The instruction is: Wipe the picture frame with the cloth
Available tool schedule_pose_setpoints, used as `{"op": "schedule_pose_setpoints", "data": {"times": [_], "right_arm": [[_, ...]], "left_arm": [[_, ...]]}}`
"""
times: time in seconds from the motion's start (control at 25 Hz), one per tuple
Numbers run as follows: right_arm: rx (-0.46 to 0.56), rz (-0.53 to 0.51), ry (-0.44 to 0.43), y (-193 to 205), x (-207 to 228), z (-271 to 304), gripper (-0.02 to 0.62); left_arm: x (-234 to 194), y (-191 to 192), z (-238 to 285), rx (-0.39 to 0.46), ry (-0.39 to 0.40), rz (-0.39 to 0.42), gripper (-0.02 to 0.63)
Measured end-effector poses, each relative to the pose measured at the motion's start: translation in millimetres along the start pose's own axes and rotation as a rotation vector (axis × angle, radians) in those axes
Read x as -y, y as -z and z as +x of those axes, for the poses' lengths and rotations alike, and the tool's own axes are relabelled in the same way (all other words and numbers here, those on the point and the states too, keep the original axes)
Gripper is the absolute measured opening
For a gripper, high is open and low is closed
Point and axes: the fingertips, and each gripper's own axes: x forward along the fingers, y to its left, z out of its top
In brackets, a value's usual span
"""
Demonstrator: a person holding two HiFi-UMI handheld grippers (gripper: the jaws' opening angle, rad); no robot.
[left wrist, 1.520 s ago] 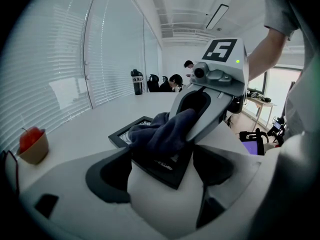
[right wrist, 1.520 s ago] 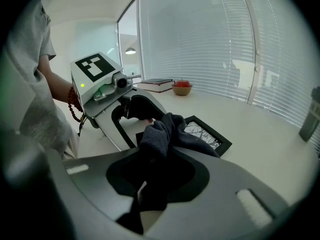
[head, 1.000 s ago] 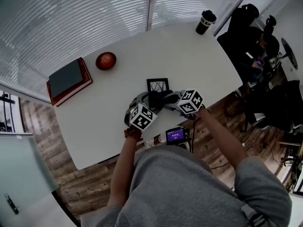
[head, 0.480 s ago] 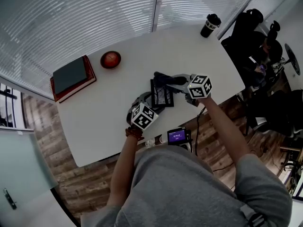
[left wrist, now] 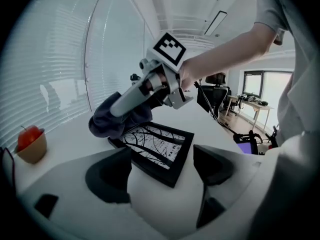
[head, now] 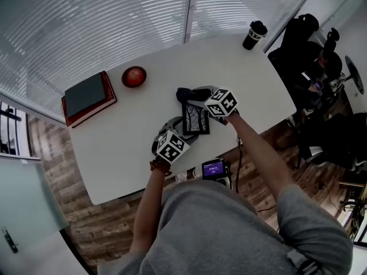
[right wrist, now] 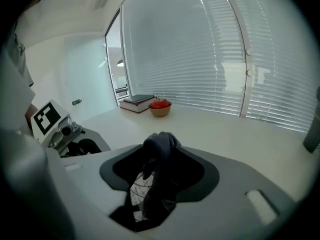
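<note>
Surveying the white table (head: 246, 79), found the picture frame (head: 195, 119) close to the near edge, with bare tabletop beyond it and rightward up to a cup (head: 254, 34) at the far corner; books (head: 86, 96) and a bowl (head: 133, 76) well apart on the left. Recorded the frame face up, long axis running from near edge toward the blinds (head: 114, 22), one corner pointing between the spread, unclenched jaws of the left gripper (left wrist: 160, 171) — gap visible at one pad. Noted the right gripper (right wrist: 159, 171) at the frame's far end, jaws just opened, slack around the dark cloth (right wrist: 161, 144) bunched between them.
</note>
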Motion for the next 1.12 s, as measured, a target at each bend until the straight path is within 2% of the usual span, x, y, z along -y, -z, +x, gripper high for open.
{"op": "schedule_pose_setpoints", "data": {"times": [0.08,0.16,0.28,0.36,0.48,0.72,1.12], "right_arm": [[0.045,0.001,0.0,-15.9,-1.2,-3.6,0.212],[0.065,0.01,0.006,-24.8,1.8,-2.7,0.211],[0.017,0.016,0.016,-16.7,4.9,10.3,0.199],[-0.042,0.009,0.017,-4.5,2.9,21.2,0.193],[-0.094,0.02,0.028,9.0,1.3,31.8,0.141],[-0.093,-0.007,0.067,16.9,-2.6,32.5,0.098],[-0.1,-0.031,0.041,27.7,-27.4,26.1,0.078]], "left_arm": [[2.0,2.4,-1.1,-0.019,0.006,0.005,0.38],[-1.5,3.5,-3.7,-0.024,-0.003,-0.032,0.385],[-8.5,8.9,-6.9,-0.052,-0.035,-0.053,0.369],[-8.0,13.6,-4.8,-0.087,-0.054,-0.018,0.355],[-6.7,16.5,-3.1,-0.105,-0.071,0.016,0.339],[-7.3,15.9,-0.8,-0.106,-0.068,0.015,0.341],[-7.0,16.0,0.0,-0.106,-0.068,0.017,0.341]]}}
